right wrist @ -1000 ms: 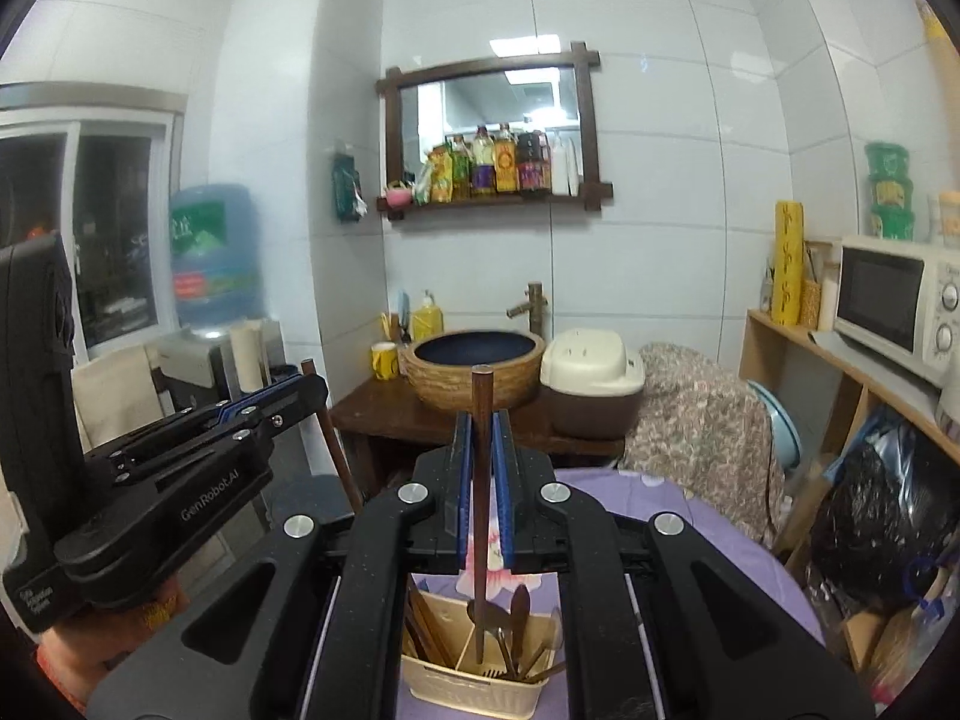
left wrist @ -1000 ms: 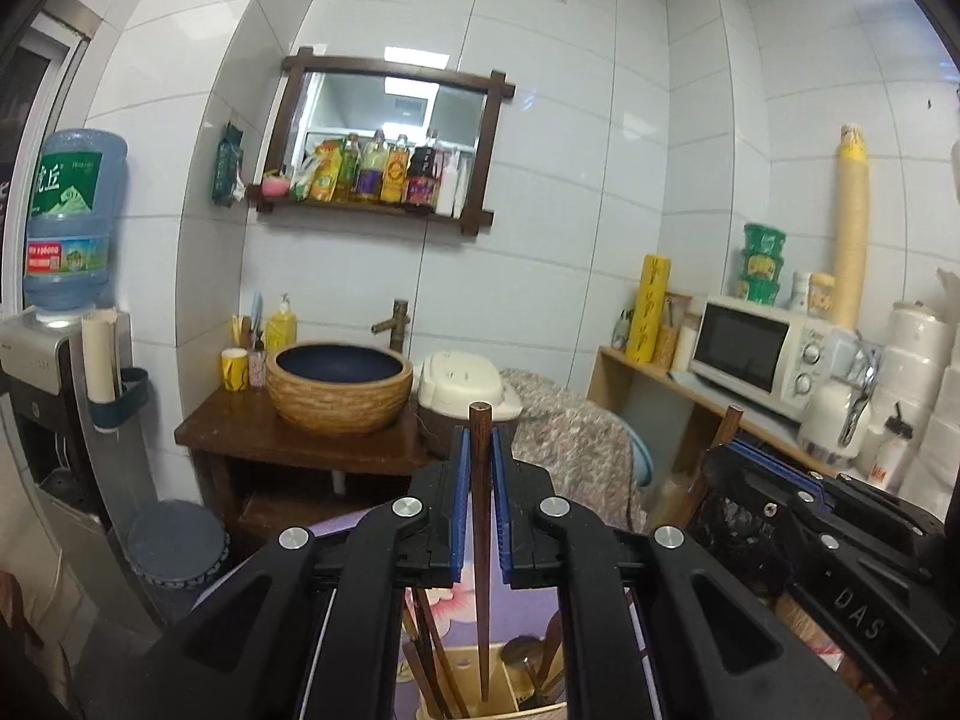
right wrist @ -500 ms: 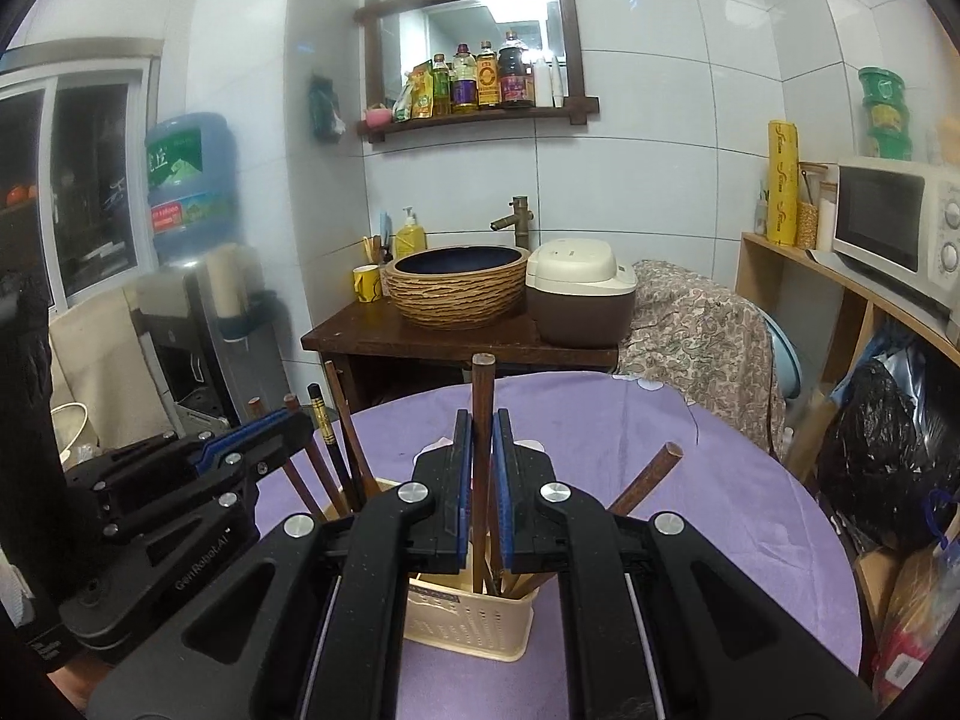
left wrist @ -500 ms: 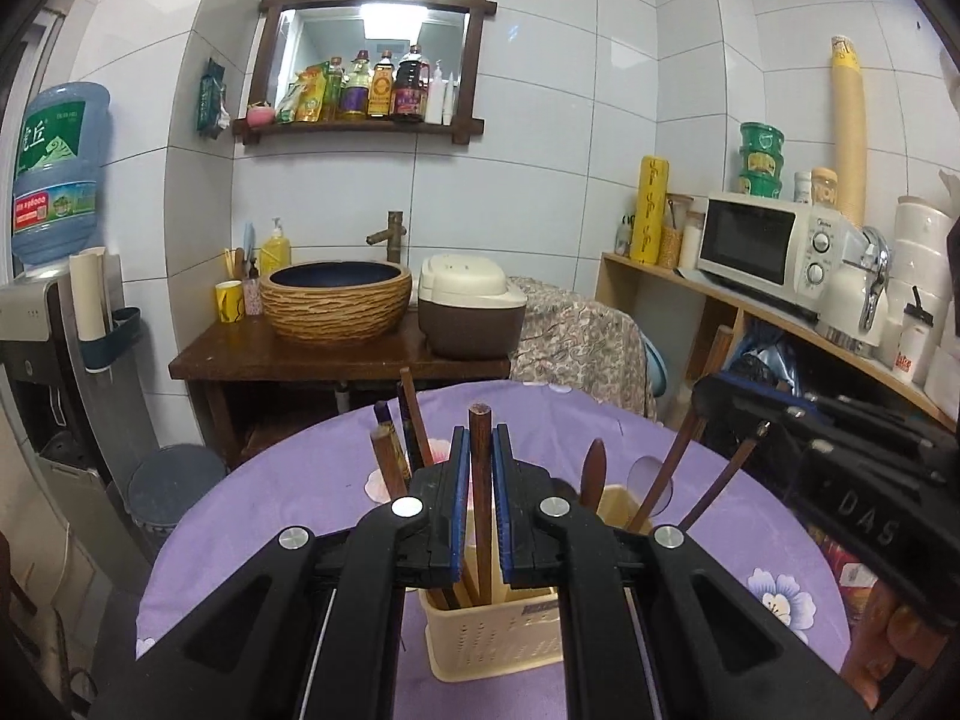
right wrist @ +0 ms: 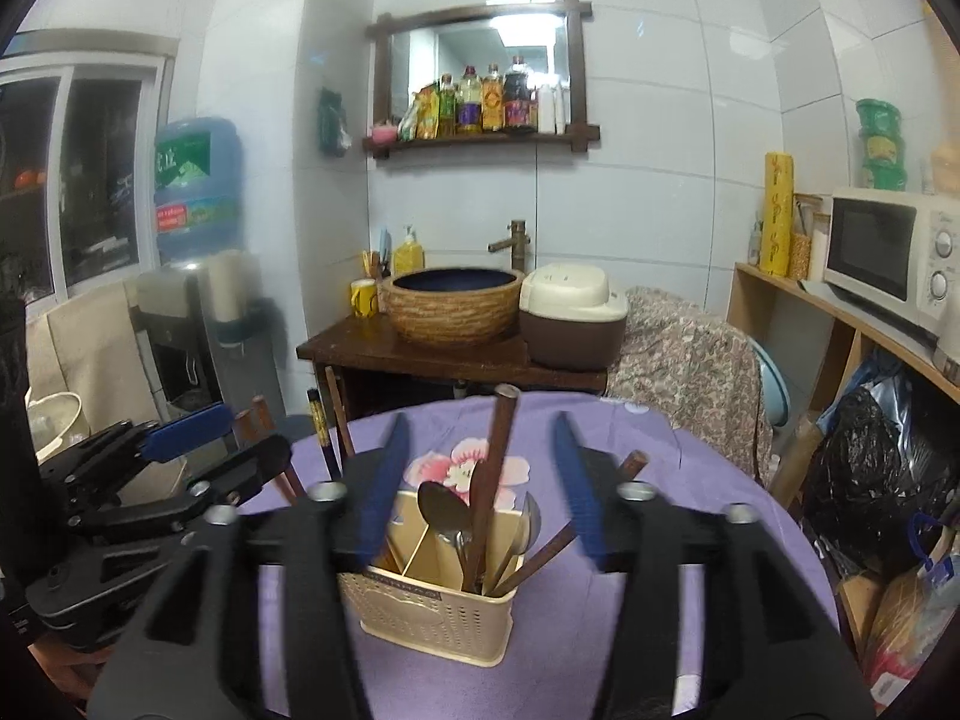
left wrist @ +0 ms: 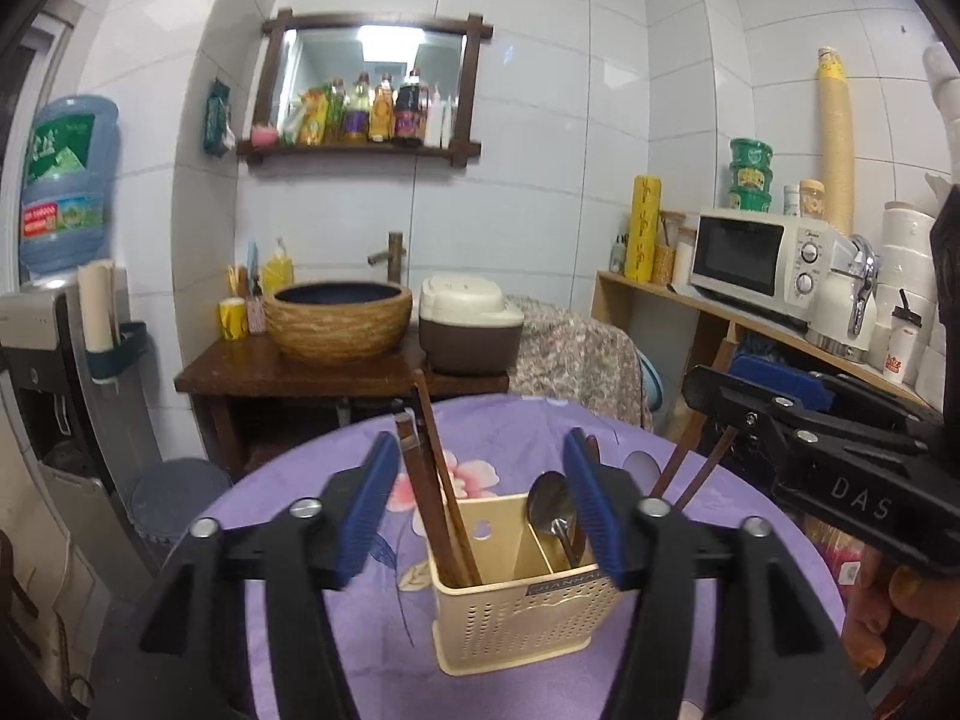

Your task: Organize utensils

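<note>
A cream perforated utensil holder (left wrist: 521,612) (right wrist: 435,612) stands on the round purple floral table (left wrist: 510,426). Brown chopsticks (left wrist: 435,498) stand in its left compartment. A metal spoon (left wrist: 555,513) and a brown wooden-handled utensil (right wrist: 489,480) stand in its right compartment. My left gripper (left wrist: 480,507) is open and empty, its blue pads either side of the holder's top. My right gripper (right wrist: 483,486) is open and empty above the holder. Each gripper shows at the edge of the other's view.
Behind the table stand a dark wooden washstand (left wrist: 252,375) with a woven basin (left wrist: 339,321) and a rice cooker (left wrist: 468,324). A water dispenser (left wrist: 54,312) is at the left. A shelf with a microwave (left wrist: 756,261) is at the right.
Both grippers have opened and let go of the brown sticks they held. The sticks now stand in the holder. Both grippers have come down closer to the holder.
</note>
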The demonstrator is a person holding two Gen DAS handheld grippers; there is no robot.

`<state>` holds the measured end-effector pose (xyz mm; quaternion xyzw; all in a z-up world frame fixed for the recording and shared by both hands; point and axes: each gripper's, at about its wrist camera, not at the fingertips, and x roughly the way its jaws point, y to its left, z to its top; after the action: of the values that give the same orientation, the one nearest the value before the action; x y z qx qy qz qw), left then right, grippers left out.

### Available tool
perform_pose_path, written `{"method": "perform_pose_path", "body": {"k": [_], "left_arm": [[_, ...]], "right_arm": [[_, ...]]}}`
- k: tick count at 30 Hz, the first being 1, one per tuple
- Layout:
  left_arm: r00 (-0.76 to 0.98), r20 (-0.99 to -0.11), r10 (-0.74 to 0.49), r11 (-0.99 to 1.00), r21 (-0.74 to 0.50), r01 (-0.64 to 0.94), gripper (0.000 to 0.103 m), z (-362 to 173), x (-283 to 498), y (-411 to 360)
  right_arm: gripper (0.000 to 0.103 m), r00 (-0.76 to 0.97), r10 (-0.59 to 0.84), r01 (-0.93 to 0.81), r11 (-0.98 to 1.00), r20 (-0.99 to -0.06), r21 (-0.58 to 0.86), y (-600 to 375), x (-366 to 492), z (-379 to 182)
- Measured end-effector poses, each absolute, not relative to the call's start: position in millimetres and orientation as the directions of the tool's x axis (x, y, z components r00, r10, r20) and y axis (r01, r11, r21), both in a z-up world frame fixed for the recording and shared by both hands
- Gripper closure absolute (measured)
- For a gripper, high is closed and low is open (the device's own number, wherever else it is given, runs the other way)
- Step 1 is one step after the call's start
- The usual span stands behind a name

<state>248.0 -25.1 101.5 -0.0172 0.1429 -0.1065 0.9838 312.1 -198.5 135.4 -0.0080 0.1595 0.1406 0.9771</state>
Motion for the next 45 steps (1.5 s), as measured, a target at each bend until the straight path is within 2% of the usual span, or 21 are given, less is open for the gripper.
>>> {"method": "perform_pose_path", "body": {"k": [3, 5, 7, 8, 10, 15, 18, 23, 25, 28, 30, 37, 42, 45], "left_arm": [[0.94, -0.25, -0.232, 0.973, -0.051, 0.226, 0.029, 104.0, 232.2, -22.4], [0.948, -0.223, -0.228, 0.974, -0.041, 0.225, 0.015, 105.8, 220.2, -18.5], [0.955, -0.197, -0.219, 0.976, -0.038, 0.216, 0.008, 105.9, 210.6, -13.9], [0.957, -0.187, -0.22, 0.975, -0.039, 0.217, 0.005, 105.2, 205.0, -10.9], [0.957, -0.182, -0.225, 0.974, -0.035, 0.222, 0.005, 101.7, 196.3, -6.6], [0.961, -0.18, -0.208, 0.973, 0.067, 0.223, 0.005, 85.8, 174.1, -9.7], [0.959, -0.186, -0.213, 0.964, 0.123, 0.237, 0.005, 73.4, 158.2, -13.5], [0.973, -0.163, -0.162, 0.982, 0.073, 0.176, 0.005, 51.0, 122.4, -7.2], [0.972, -0.167, -0.167, 0.985, 0.013, 0.171, 0.005, 40.2, 104.9, -3.1], [0.961, -0.196, -0.197, 0.98, -0.057, 0.189, 0.005, 25.7, 87.9, 2.0], [0.961, -0.197, -0.191, 0.981, -0.068, 0.181, 0.005, 17.1, 75.4, 3.2], [0.965, -0.213, -0.153, 0.988, -0.021, 0.152, 0.005, 2.8, 38.2, 3.1], [0.961, -0.234, -0.15, 0.988, -0.08, 0.135, 0.005, -1.4, 21.2, 8.6], [0.966, -0.223, -0.133, 0.99, -0.066, 0.121, 0.005, -1.5, 13.3, 7.2]], "right_arm": [[0.044, 0.915, 0.28, -0.291, 0.957, -0.289, 0.007, -200.8, 303.4, 140.1], [0.042, 0.923, 0.264, -0.279, 0.96, -0.278, -0.015, -202.7, 298.4, 143.2], [0.028, 0.933, 0.26, -0.27, 0.963, -0.25, -0.006, -209.3, 288.0, 146.0], [0.025, 0.937, 0.257, -0.265, 0.964, -0.238, -0.001, -212.7, 282.9, 146.8], [0.015, 0.947, 0.24, -0.246, 0.969, -0.213, -0.004, -217.9, 266.8, 145.6], [0.006, 0.971, 0.198, -0.208, 0.976, -0.137, -0.064, -218.0, 221.1, 132.1], [0.006, 0.977, 0.181, -0.191, 0.978, -0.111, -0.084, -217.9, 197.0, 115.4], [0.006, 0.966, 0.198, -0.215, 0.973, -0.168, -0.085, -214.6, 158.3, 77.1], [0.006, 0.961, 0.192, -0.207, 0.977, -0.198, -0.059, -214.8, 142.1, 60.1], [0.006, 0.93, 0.218, -0.23, 0.973, -0.297, -0.006, -216.0, 125.4, 35.0], [0.006, 0.918, 0.224, -0.234, 0.972, -0.329, 0.008, -215.7, 113.8, 21.4], [0.006, 0.922, 0.201, -0.204, 0.979, -0.33, 0.023, -224.7, 59.5, -2.7], [0.006, 0.927, 0.216, -0.205, 0.976, -0.306, 0.069, -230.2, 31.2, -5.5], [0.006, 0.927, 0.231, -0.218, 0.973, -0.295, 0.075, -228.1, 21.5, -5.0]]}}
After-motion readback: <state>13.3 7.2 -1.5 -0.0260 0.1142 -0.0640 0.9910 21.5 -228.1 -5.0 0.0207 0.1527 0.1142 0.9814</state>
